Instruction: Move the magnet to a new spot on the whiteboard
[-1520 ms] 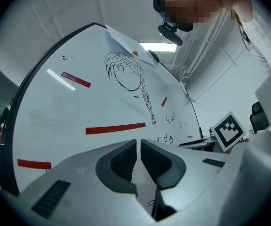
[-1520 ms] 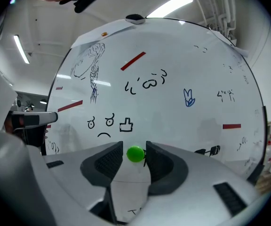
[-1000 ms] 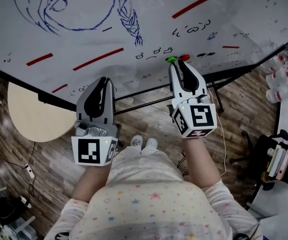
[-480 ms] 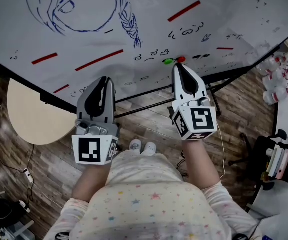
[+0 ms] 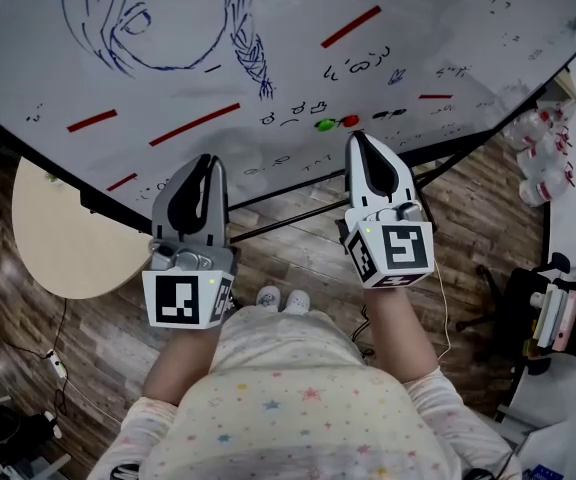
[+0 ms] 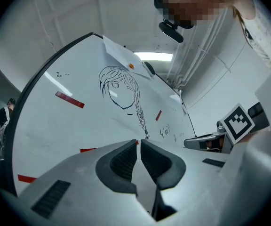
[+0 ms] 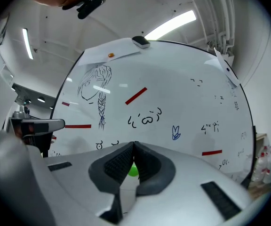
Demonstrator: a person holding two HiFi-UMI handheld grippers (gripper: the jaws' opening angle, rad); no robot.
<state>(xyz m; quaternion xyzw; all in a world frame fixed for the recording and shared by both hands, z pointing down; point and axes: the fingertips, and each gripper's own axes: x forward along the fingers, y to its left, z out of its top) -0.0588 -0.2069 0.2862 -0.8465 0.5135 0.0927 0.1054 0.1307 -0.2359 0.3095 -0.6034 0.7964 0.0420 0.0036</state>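
Note:
The whiteboard (image 5: 268,58) fills the top of the head view. Low on it sit a small green magnet (image 5: 323,125) and a red magnet (image 5: 349,121) side by side. My right gripper (image 5: 356,140) is shut and empty, with its tip just below and right of the red magnet, apart from the green one. In the right gripper view the right gripper (image 7: 133,146) has its pads together at the tip, and the green magnet (image 7: 133,170) shows through the slit behind them. My left gripper (image 5: 206,160) (image 6: 139,142) is shut on nothing, pointing at the board's lower edge.
The whiteboard carries a blue drawing of a girl (image 5: 168,18), red strips (image 5: 193,123) and small scribbles. Below it are the stand's bars (image 5: 298,208), a round beige table (image 5: 58,238), a black chair (image 5: 528,308) and bottles (image 5: 543,158) on the wooden floor.
The head view has shifted, so the board's marks lie lower and further left. The right gripper's tip, earlier right at the two magnets, now stands slightly below and right of them. The left gripper stays put.

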